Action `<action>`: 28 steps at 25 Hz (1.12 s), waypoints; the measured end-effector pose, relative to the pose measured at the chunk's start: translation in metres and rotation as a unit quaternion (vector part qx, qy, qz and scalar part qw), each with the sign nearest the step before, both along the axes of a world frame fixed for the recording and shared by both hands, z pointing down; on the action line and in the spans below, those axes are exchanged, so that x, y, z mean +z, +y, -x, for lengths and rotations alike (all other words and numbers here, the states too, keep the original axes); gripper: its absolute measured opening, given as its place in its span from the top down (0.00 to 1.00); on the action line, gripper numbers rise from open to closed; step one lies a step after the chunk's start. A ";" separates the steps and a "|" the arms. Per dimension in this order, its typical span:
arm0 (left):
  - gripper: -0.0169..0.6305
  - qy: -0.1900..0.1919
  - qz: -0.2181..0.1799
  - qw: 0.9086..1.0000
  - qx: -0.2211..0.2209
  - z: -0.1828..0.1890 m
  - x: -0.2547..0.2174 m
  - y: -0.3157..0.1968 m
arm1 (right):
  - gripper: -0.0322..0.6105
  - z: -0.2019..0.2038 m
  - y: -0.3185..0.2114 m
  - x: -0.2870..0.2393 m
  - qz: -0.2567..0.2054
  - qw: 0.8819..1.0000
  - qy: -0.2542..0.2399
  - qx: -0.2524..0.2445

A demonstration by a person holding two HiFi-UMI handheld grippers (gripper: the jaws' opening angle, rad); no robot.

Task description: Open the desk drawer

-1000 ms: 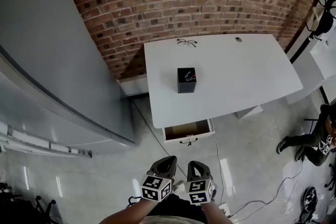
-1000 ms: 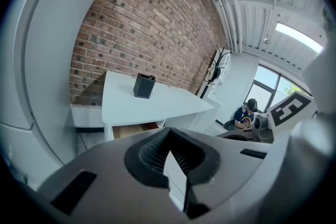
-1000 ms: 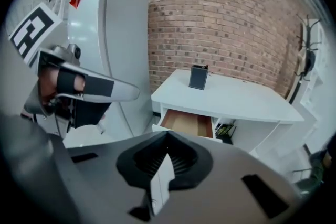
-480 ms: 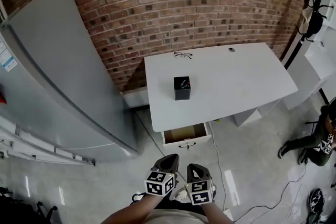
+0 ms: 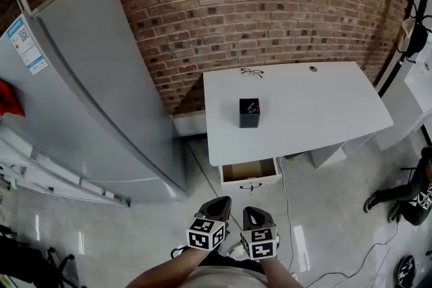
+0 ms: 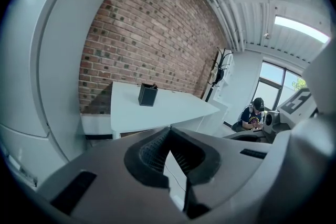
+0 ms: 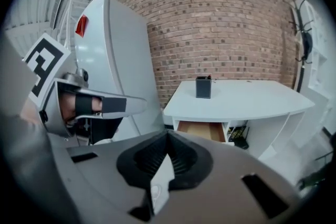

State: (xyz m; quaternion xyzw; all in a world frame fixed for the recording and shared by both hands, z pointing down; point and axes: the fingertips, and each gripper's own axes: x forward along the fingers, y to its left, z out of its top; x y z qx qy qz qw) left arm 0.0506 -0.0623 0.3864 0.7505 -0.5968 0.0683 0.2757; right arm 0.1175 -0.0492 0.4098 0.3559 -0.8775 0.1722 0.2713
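The white desk (image 5: 317, 111) stands against the brick wall, and its small drawer (image 5: 250, 173) at the front left is pulled out, showing a wooden inside (image 7: 202, 130). A black box (image 5: 249, 112) sits on the desk top, with a pair of glasses (image 5: 252, 73) near the back edge. My left gripper (image 5: 217, 206) and right gripper (image 5: 253, 214) are held side by side, low in the head view, well short of the drawer. Both point at the desk with jaws closed tip to tip and hold nothing (image 6: 169, 132) (image 7: 168, 136).
A big grey cabinet (image 5: 101, 98) leans along the left, close to the desk's left side. A cable (image 5: 283, 199) runs across the concrete floor by the drawer. A person (image 5: 415, 192) sits at the far right. A coat rack (image 5: 415, 30) stands by the wall.
The head view has shifted, so the desk and drawer sit a little further right and lower. The drawer stays out and both grippers stay close together in front of me.
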 end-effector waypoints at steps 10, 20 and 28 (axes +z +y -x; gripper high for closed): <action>0.97 0.006 0.002 1.000 0.000 0.001 0.004 0.012 | 0.93 0.002 0.010 0.007 0.016 1.000 0.000 0.006; 0.97 0.003 0.013 1.000 0.021 -0.009 0.014 0.023 | 0.93 -0.005 0.018 0.010 0.023 1.000 0.006 0.014; 0.97 0.002 0.013 1.000 0.018 -0.007 0.014 0.024 | 0.93 0.000 0.016 0.008 0.019 1.000 0.001 0.009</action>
